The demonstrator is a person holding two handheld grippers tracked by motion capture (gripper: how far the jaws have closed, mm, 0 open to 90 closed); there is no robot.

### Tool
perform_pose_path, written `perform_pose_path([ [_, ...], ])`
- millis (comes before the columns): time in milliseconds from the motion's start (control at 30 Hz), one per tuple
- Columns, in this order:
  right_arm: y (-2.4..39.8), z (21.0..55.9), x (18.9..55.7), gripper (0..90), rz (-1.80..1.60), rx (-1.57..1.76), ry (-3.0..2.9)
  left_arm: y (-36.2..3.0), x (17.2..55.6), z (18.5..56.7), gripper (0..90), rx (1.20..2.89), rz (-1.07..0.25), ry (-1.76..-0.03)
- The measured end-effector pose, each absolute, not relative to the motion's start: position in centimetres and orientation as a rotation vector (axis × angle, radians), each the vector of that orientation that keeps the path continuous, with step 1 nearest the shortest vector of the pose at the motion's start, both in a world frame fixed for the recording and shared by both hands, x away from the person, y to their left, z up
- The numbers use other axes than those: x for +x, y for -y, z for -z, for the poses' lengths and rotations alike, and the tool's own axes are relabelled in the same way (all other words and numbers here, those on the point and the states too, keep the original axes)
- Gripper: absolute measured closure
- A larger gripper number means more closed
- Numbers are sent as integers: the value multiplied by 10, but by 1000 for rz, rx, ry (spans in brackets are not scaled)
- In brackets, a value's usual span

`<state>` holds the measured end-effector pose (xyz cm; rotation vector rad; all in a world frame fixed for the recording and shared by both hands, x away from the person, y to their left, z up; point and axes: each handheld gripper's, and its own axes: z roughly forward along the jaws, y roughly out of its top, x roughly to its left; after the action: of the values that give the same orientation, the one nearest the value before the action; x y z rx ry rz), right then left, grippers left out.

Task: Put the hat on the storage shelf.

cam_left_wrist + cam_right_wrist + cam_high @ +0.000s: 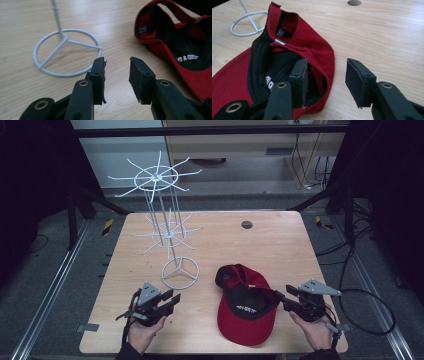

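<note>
The left tool [117, 72] points low over the wooden desk [22, 22], its two black jaws apart with bare wood showing in the gap between them. Ahead and to the left stands a white wire stand [65, 41], its ring base resting on the desk with a thin post rising from the hub. At the right lies a red cap [172, 52], turned inside up, its black lining bearing white lettering.

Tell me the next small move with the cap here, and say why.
Probably ease the right gripper forward so its open jaws straddle the near edge of the red cap. The cap lies upside down on the table, held by neither gripper, and one jaw already sits just over its rim.
</note>
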<state>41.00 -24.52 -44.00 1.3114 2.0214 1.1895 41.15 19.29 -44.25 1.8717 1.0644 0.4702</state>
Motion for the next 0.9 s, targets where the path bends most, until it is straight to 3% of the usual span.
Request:
perform_pose_path([
  [567,237,457,421,560,-1128,1317,-2110,-108,417,444,591,1987,-397,-925],
  [900,235,463,424,615,-1111,1347,-2141,-87,423,460,583,2067,-368,-926],
])
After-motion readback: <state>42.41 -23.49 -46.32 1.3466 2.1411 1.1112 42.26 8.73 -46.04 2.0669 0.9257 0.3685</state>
